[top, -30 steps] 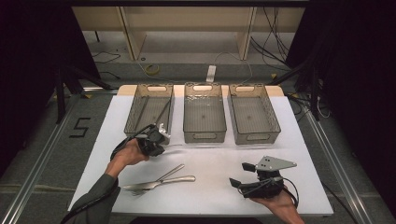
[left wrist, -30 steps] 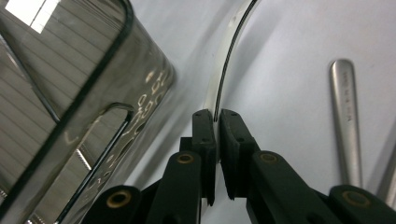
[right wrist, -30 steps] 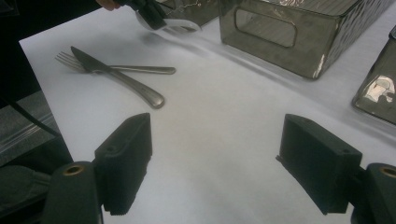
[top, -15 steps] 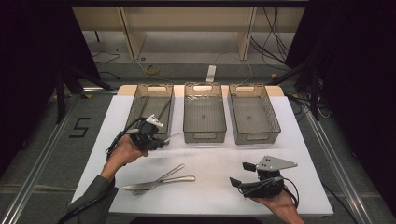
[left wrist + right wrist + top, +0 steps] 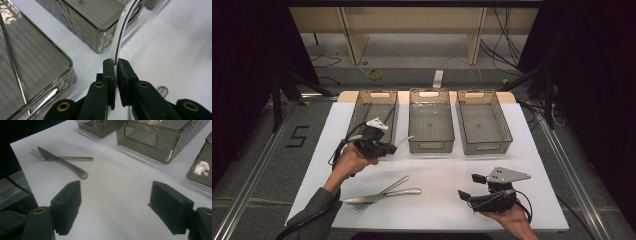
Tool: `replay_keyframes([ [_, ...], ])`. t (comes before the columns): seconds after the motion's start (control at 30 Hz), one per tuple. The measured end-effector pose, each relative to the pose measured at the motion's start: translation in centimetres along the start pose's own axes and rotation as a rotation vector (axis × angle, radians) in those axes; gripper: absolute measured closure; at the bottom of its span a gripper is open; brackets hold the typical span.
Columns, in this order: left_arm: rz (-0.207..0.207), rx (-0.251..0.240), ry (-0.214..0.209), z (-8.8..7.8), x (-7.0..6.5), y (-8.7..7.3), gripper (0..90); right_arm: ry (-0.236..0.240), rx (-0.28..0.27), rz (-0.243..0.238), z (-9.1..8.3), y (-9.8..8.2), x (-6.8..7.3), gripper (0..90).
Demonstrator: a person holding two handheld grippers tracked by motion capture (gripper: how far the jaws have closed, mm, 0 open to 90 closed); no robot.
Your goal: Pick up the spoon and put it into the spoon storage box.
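Raised left gripper (image 5: 388, 146) clamps spoon (image 5: 119, 37) beside bins (image 5: 430, 120); right gripper (image 5: 472, 187) gapes.

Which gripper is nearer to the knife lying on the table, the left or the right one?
Left. The left gripper hovers just behind the knife, holding a spoon; the right gripper rests farther off at its handle side.

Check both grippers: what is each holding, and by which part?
The left gripper pinches a metal utensil, probably a spoon, by its thin handle. The right gripper is open, holding nothing.
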State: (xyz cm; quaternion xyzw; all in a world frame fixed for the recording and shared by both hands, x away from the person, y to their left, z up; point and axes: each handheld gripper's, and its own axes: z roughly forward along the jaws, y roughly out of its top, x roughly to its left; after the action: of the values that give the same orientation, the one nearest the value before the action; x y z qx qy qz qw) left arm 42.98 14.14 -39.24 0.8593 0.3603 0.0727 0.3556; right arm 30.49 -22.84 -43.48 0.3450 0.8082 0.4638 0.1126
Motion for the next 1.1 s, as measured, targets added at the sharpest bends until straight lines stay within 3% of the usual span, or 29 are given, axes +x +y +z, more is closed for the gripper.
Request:
replay_keyframes([
  [0.33, -0.002, -0.047, -0.004, 0.4, -1.0, 1.6, 84.7, -0.004, -0.01, 0.006, -0.1, 0.0, 0.0, 25.8],
  [0.6, -0.015, -0.085, -0.005, 1.6, -1.6, 4.0, 84.7, -0.006, -0.017, 0.009, -0.2, 0.0, 0.0, 24.8],
  [1.1, -0.085, -0.13, 0.025, 3.8, -0.6, 7.1, 84.7, -0.006, -0.033, 0.026, -0.3, 0.0, -0.1, 21.0],
])
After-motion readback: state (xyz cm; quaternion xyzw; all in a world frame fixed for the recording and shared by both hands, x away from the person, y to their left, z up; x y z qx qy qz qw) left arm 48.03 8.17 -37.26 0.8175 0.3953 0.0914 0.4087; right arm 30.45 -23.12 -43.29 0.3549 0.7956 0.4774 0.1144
